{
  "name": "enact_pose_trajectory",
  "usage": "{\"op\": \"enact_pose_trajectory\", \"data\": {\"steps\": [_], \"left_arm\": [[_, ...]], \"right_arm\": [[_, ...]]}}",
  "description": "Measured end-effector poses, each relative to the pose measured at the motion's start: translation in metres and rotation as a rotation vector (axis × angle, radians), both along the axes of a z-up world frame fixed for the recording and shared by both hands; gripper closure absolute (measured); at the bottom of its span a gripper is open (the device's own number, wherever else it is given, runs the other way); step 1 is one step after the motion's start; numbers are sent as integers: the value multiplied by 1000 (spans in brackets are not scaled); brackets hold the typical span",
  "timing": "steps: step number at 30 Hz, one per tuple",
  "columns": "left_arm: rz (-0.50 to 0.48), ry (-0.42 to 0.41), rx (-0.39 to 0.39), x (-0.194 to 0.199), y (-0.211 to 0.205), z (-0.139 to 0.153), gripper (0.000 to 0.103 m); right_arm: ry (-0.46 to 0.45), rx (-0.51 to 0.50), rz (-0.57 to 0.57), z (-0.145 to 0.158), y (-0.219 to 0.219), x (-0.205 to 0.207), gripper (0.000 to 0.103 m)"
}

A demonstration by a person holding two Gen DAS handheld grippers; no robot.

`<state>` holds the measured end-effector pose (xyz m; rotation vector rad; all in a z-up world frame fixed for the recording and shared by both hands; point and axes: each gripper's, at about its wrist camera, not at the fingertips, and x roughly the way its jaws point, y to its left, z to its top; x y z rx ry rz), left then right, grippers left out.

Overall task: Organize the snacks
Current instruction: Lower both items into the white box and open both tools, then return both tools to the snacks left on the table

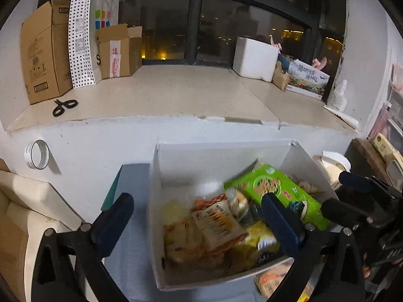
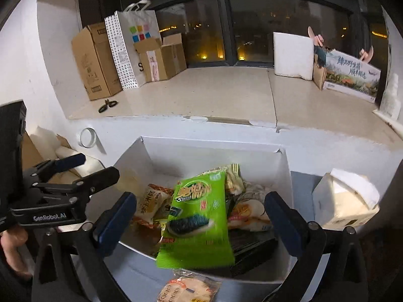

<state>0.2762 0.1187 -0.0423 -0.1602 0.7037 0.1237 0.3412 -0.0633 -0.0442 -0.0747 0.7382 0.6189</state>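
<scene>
A: While both grippers hang over the white box [image 1: 221, 156], what state are the claws in?

B: The left gripper [image 1: 199, 216] has its blue fingers [image 1: 279, 219] spread wide apart, with nothing pinched between them. The right gripper [image 2: 201, 216] is the same: jaws wide, pads clear of everything.

A: And the green packet [image 2: 199, 216]?

B: In the right wrist view it lies tilted on top of the pile, its lower end hanging over the box's near rim. It sits between the right fingers in the picture, but they don't touch it. From the left wrist it lies towards the right side of the box, blurred.

A: What else is in the box?

B: A heap of snacks [image 1: 214, 226]: orange-and-white packs, a yellow one, some pale ones behind. One round-cracker pack [image 2: 189, 289] lies outside, just in front of the near wall on the grey cloth [image 1: 131, 226].

A: Anything around it?

B: A cream carton [image 2: 347, 198] just right of the box. On the ledge [image 1: 176, 93] behind: scissors [image 1: 64, 107], brown boxes [image 1: 42, 50], a dotted bag [image 1: 83, 40] and a foam box [image 1: 254, 58]. A tape roll [image 1: 37, 154] is on the wall below the ledge. A hand [image 2: 12, 249] grips the left tool at the edge of the right view.
</scene>
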Motion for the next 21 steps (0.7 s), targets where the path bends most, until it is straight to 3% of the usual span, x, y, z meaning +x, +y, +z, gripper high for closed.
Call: {"op": "enact_pose_trajectory", "data": {"steps": [2, 9, 16, 21], "left_arm": [[-14, -4, 29, -6, -5, 0, 0], [-84, -52, 19, -41, -28, 26, 0], [-206, -106, 51, -124, -67, 42, 0], [-239, -141, 31, -183, -90, 30, 0]], "right_arm": [[22, 21, 0, -3, -8, -2, 0], [-25, 72, -18, 14, -43, -23, 0], [-89, 163, 24, 34, -87, -93, 0], [-80, 165, 37, 13, -117, -161, 0]]}}
